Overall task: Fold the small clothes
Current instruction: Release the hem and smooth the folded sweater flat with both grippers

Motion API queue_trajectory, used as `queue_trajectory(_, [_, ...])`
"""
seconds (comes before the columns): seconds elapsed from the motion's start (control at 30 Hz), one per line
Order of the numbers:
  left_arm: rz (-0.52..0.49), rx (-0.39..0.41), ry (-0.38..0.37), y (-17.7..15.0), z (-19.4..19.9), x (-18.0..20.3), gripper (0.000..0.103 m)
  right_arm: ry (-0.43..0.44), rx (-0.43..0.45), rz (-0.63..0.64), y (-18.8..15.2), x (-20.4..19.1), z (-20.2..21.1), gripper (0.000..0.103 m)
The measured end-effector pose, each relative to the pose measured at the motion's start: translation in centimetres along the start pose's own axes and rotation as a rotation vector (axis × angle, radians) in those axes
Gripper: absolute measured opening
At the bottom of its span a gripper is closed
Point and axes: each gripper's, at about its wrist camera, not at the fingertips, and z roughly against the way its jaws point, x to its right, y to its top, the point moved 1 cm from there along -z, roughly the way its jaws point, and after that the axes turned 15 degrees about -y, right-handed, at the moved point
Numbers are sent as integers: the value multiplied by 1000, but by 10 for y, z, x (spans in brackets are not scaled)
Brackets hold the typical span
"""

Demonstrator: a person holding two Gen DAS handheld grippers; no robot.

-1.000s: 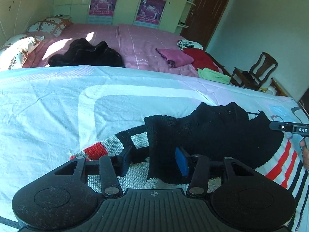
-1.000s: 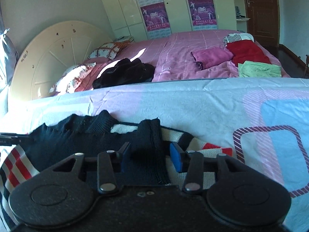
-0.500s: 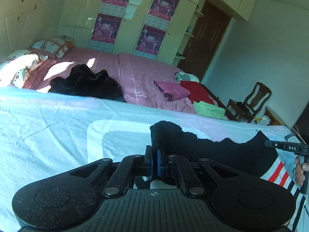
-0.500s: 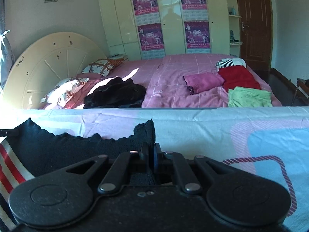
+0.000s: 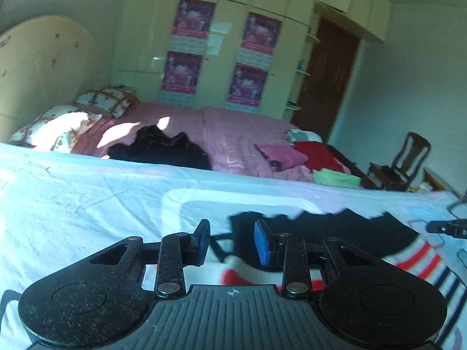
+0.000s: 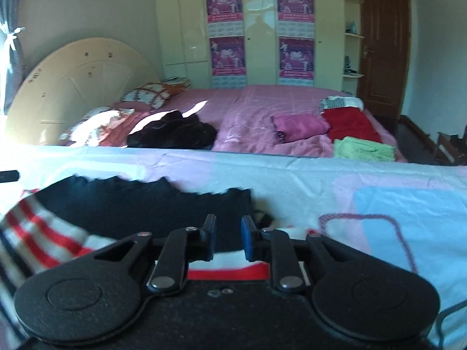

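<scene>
A black knit sweater with white, red and navy stripes (image 5: 335,233) lies flat on the pale patterned sheet (image 5: 87,204), its black part folded over the striped part. My left gripper (image 5: 232,236) hovers over the sweater's left end. Its jaws are opening and no cloth is between the pads. In the right wrist view the sweater (image 6: 131,204) spreads to the left. My right gripper (image 6: 229,234) hangs above its right end, jaws opening, pads off the cloth. The far tip of the right gripper (image 5: 446,227) shows at the edge of the left wrist view.
Beyond the sheet's far edge is a pink bed (image 6: 248,108) with a black clothes heap (image 6: 175,134) and folded pink (image 6: 300,125), red (image 6: 350,122) and green (image 6: 364,148) clothes. A wooden chair (image 5: 405,160) stands at the right, with wardrobes and a brown door behind.
Both grippers closed on the sweater's black edge and lifted it. They have now let go and their jaws have parted, and the black part lies flat on the sheet.
</scene>
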Motion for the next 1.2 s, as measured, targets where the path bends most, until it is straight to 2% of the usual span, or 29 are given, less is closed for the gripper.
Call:
queue_trajectory(0.03, [-32,-20,-35,-6,0,19,32,59,1,8,-6,-15,12,21])
queue_trajectory(0.1, [-74,-74,-106,-16,-11,59,32,105,3,51,-18,-45,22,21])
queue_trajectory(0.17, [-140,-91,-128,-19,-27,85,32,153,7,56,-15,-73,19,19])
queue_trajectory(0.23, [-158,-125,-124,-14,-48,96,32,169,1,31,-4,-90,7,20])
queue_trajectory(0.3, [-113,-119,-109,-9,-63,88,32,182,-12,25,9,-101,-11,22])
queue_trajectory(0.37, [-105,-151,-51,-10,-77,77,32,196,-54,46,14,-112,-28,23])
queue_trajectory(0.4, [-106,-181,-21,-13,-83,71,32,195,-84,77,13,-118,-36,21])
queue_trajectory(0.47, [-115,-219,48,-21,-86,59,32,148,-95,155,3,-124,-44,20])
queue_trajectory(0.5, [-118,-220,53,-24,-84,54,32,122,-86,160,0,-119,-46,18])
queue_trajectory(0.67, [-155,-228,71,-23,-65,42,33,-58,-73,23,-13,-53,-48,14])
queue_trajectory(0.73, [-166,-234,66,-20,-63,38,33,-80,-81,3,-16,-29,-51,0])
queue_trajectory(0.83, [-183,-235,65,-19,-61,37,33,-131,-84,4,-16,-18,-52,0])
queue_trajectory(0.9, [-179,-231,67,-19,-62,36,33,-116,-115,-38,-14,-14,-54,0])
queue_trajectory(0.93, [-174,-232,79,-17,-60,38,33,-117,-111,-33,-12,-18,-49,4])
queue_trajectory(0.97, [-172,-225,99,-14,-56,42,33,-111,-87,-26,-10,-23,-41,18])
queue_trajectory(1.0, [-174,-203,104,-11,-49,49,33,-90,-54,-22,-9,-29,-29,22])
queue_trajectory(1.07, [-143,-156,50,-9,-36,67,33,-21,-22,-3,-6,-46,-9,22])
queue_trajectory(1.2, [-144,-165,-64,-20,-40,104,33,129,-49,90,-14,-98,2,19])
